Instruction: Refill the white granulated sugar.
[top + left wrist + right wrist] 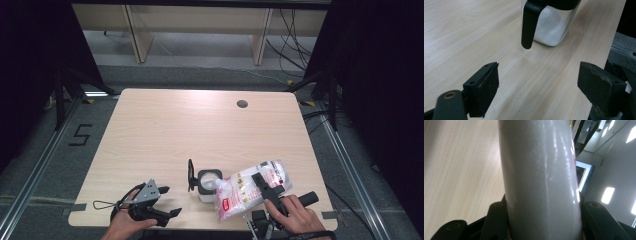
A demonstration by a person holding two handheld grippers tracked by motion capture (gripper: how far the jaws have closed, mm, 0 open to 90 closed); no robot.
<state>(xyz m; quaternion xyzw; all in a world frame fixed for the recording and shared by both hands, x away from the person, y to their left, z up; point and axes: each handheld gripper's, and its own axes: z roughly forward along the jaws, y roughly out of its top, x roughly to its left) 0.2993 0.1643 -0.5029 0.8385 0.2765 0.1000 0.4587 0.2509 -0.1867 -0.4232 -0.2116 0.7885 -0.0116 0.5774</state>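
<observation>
A square glass jar (209,184) with white granules stands near the table's front edge, its black lid (191,175) flipped up on its left side. A clear bag of white granules with red print (245,192) lies tilted, its corner over the jar's mouth. My right gripper (265,187) is shut on this bag; in the right gripper view the bag (539,170) bulges between the two jaws of that gripper (544,220). Left of the jar, my left gripper (170,201) stands open and holds nothing. The left gripper view has the left gripper (539,85) facing the jar (551,27) and its hanging lid (530,25).
The light wooden table (200,125) has a round cable hole (242,104) at the back right. Its front edge runs just below both hands. Black curtains and stands flank the table, and wooden shelving stands behind it.
</observation>
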